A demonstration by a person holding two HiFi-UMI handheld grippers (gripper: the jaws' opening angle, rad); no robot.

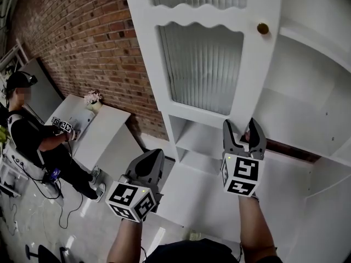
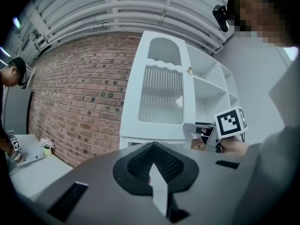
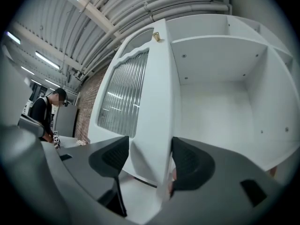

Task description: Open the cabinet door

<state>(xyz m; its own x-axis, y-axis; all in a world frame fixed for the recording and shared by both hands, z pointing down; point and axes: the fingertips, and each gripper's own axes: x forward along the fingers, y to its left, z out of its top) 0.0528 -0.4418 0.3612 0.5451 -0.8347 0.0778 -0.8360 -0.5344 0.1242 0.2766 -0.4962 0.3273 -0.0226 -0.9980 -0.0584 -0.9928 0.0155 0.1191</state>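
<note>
Nearest the person, below the lower left corner of the cabinet door point(image 1: 200, 70), the left gripper point(image 1: 154, 158) hangs clear of the door with its jaws pressed together on nothing. At the door's lower free edge sits the right gripper point(image 1: 241, 127). Its jaws are spread wide with that edge standing between them, and the pads are not clamped on it.

The single door stands upright with its long axis vertical. It is swung out from the white cabinet point(image 1: 307, 108), and its free edge points back toward the person. It carries two ribbed glass panes, one above the other, and one small brass knob point(image 1: 263, 28) high on the free-edge stile. Right of the door the cabinet's bare white shelves lie open, with nothing between them and the right gripper. Under the door two small open cubbies show.

Left of the door and beyond it runs a brick wall point(image 1: 82, 43). Farther left of the door is a white table point(image 1: 107, 127) with one small pot of flowers point(image 1: 92, 98). One person point(image 1: 27, 133) sits there holding a marker-cubed gripper point(image 1: 62, 125).
</note>
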